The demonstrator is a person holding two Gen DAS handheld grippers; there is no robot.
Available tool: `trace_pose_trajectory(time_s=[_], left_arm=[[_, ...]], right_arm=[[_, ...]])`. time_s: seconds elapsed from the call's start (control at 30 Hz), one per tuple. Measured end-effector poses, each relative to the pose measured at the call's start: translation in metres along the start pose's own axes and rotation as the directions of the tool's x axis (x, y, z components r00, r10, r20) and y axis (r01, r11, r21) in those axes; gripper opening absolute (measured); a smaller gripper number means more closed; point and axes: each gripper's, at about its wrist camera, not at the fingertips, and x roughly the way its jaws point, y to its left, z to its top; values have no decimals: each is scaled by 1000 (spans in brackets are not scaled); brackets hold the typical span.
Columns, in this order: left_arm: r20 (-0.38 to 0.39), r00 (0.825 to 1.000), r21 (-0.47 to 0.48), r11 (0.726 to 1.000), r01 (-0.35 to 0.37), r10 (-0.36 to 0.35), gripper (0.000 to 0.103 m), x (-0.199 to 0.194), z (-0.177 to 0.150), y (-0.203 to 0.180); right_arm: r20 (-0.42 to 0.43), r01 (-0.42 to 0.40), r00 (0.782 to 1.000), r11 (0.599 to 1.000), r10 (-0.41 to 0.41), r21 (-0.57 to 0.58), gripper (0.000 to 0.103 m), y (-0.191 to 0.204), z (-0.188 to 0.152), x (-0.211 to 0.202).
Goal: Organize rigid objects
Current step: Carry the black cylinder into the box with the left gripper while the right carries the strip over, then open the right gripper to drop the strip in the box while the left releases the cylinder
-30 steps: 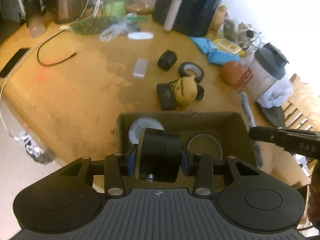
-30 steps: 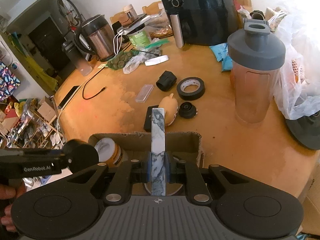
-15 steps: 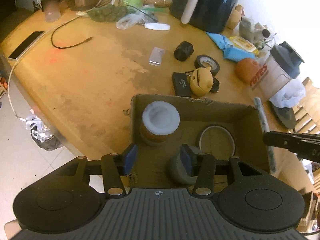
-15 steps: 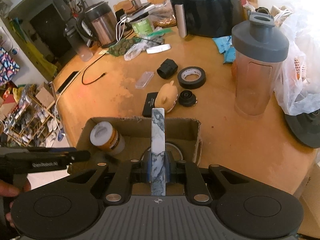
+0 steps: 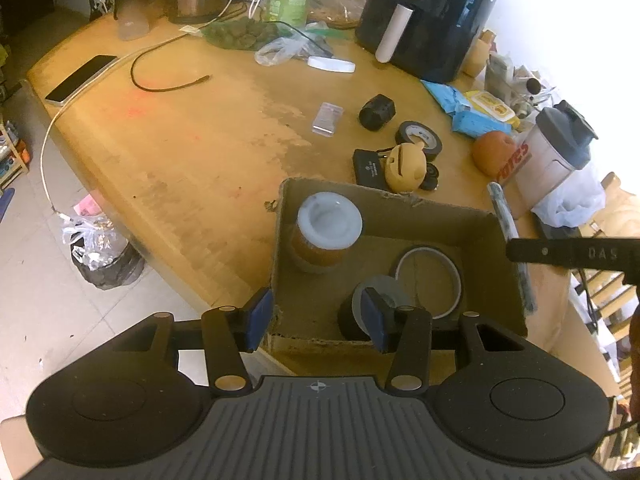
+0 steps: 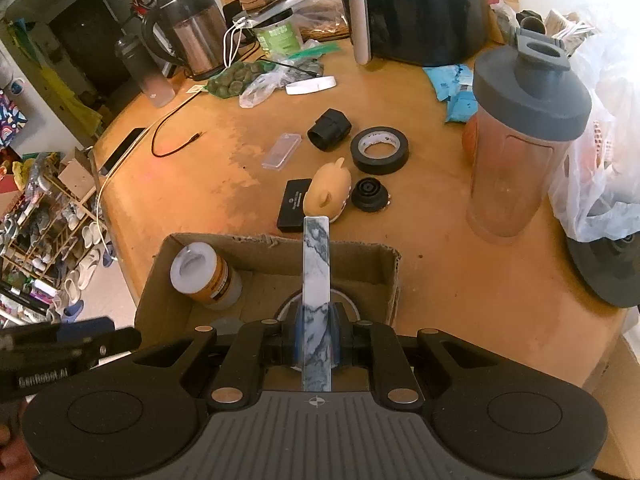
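Left claw [image 6: 60, 354], lettering "GenRobot.AI"

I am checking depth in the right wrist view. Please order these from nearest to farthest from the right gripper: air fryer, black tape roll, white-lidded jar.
1. white-lidded jar, in the box, left of the right gripper.
2. black tape roll, mid-table, slightly right.
3. air fryer, at the far edge.

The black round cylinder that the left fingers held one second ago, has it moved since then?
Yes. The black round cylinder left the left fingers and now lies inside the brown cardboard box, beside the tape ring.
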Motion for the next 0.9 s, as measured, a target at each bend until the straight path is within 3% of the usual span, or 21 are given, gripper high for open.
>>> trace_pose_trajectory(time_s=[0.13,0.17,0.23,0.33,0.43,0.53,0.9], left_arm=[[6,1000,-17,1000,-9,9,48,-4,-2,4],[7,1000,-20,1000,-10,10,48,-5,-3,4],[10,1000,-23,1000,-13,13,48,-7,-3,5],[11,1000,-26,999,-20,21,48,-8,-4,6],[7,1000,-25,999,-22,22,48,-7,-3,5],[3,1000,-13,1000,-26,26,48,-6,-1,1],[-41,998,58,997,-46,48,48,3,9,-12]], right_arm=[[-25,39,999,999,-38,31,21,2,6,3],[-34,50,998,998,-49,42,28,1,7,4],[-41,80,996,996,-78,42,62,1,7,6],[-35,124,992,992,-123,11,84,3,5,7],[-41,133,990,991,-133,-8,95,6,3,8],[-52,149,987,988,-151,-31,103,8,1,11],[-128,147,980,987,-154,-64,103,9,-12,23]])
